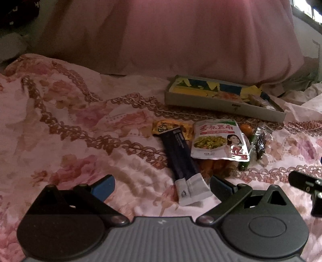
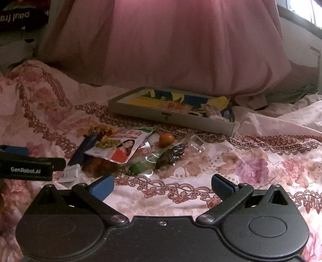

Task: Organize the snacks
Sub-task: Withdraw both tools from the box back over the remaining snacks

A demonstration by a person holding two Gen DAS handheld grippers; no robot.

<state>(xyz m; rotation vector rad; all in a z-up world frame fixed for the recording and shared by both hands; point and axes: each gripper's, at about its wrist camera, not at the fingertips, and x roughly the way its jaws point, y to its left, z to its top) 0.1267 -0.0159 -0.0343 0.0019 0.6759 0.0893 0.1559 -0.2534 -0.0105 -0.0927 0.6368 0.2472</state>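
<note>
Snack packets lie in a loose heap on a floral bedspread. A long dark stick pack with a white end points toward my left gripper, which stands open just short of that end. Beside the stick pack lie a silver pouch picturing a dish, a yellow packet, an orange ball and a clear dark-filled packet. My right gripper is open over bare bedspread, near a green packet and the dark packet. A shallow grey box holding several snacks sits behind the heap.
A large pink pillow rises behind the grey box. The left gripper's body shows at the right wrist view's left edge. Rumpled bedding lies to the right, and a window is at top right.
</note>
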